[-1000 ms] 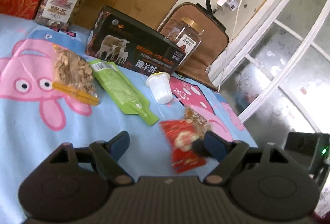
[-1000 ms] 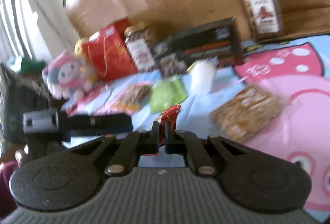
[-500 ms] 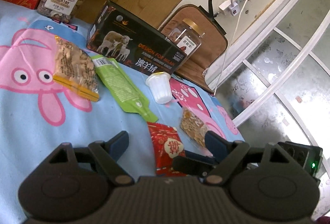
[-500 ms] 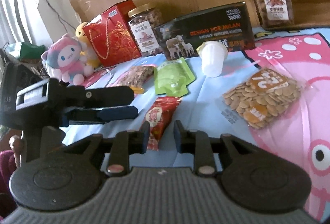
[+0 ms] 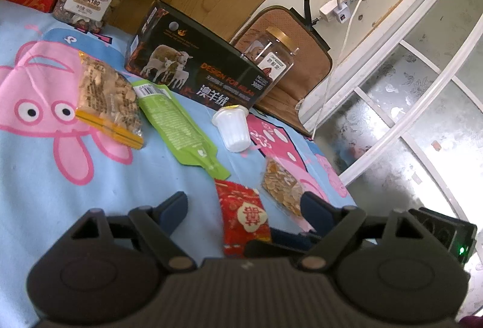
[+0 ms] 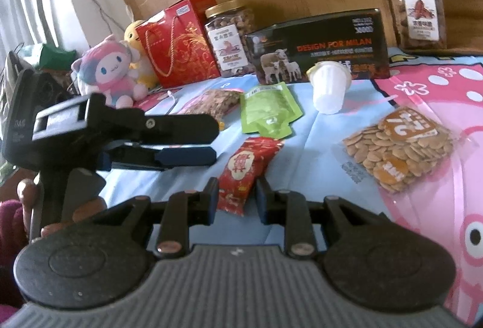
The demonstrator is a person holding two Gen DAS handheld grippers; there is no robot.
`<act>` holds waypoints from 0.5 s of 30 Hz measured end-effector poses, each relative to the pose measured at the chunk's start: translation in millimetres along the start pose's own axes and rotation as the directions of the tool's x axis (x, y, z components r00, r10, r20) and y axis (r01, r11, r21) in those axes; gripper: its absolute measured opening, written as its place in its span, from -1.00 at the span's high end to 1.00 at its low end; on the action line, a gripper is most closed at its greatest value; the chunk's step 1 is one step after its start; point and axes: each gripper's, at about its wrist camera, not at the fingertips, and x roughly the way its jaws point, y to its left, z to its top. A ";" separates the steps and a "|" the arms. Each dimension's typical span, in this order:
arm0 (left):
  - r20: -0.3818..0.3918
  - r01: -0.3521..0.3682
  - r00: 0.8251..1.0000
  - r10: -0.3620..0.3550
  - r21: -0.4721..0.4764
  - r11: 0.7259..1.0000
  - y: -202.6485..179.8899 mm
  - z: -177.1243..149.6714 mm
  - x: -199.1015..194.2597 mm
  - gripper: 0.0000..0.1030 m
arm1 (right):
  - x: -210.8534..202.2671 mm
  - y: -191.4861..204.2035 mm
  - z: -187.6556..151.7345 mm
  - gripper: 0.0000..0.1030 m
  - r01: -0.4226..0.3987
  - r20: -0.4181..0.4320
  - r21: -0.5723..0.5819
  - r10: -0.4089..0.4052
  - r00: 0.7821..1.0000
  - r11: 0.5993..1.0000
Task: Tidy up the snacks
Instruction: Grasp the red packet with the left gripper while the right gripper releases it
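Note:
A red snack packet (image 6: 246, 169) lies flat on the blue cartoon cloth (image 6: 317, 152); it also shows in the left wrist view (image 5: 243, 214). My right gripper (image 6: 237, 192) is open, its near end between the jaws, which do not press on it. My left gripper (image 5: 244, 204) is open and empty, to the left of the packet. A row runs behind: nut bag (image 5: 105, 95), green pouch (image 5: 178, 125), white jelly cup (image 5: 232, 128), seed bag (image 6: 398, 146).
At the back stand a dark box (image 6: 320, 47), two nut jars (image 6: 229, 41) (image 6: 418, 1), a red gift bag (image 6: 176, 47) and plush toys (image 6: 105, 71). The cloth's right edge drops off near a glass door (image 5: 407, 116).
My right gripper lowered the red packet onto the cloth and opened, letting it go. Its jaws have widened further since half a second ago. The left gripper stayed open.

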 end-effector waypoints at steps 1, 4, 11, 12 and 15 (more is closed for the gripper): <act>-0.002 0.006 1.000 -0.006 -0.002 1.000 0.2 0.4 0.3 -0.69 | 0.6 2.1 -0.2 0.51 -0.002 -0.005 -0.014 0.002 1.000 1.000; -0.018 0.011 1.000 -0.011 0.007 1.000 -3.1 0.8 2.6 -0.72 | 2.5 10.2 -1.6 0.61 0.002 -0.013 -0.064 -0.003 1.000 0.998; -0.084 0.022 0.996 -0.019 0.036 0.999 -16.8 -4.9 14.4 -0.49 | 1.9 20.9 -3.9 0.79 0.020 0.005 -0.143 -0.019 1.000 0.990; -0.080 0.011 0.997 -0.007 0.043 0.999 -18.7 -5.2 15.3 -0.41 | 0.3 22.4 -4.4 0.81 0.033 0.018 -0.154 -0.030 0.999 0.988; -0.090 -0.011 0.996 0.015 0.050 0.999 -23.5 1.8 19.4 -0.26 | -4.2 23.9 -3.4 0.83 0.060 0.059 -0.167 -0.051 0.997 0.984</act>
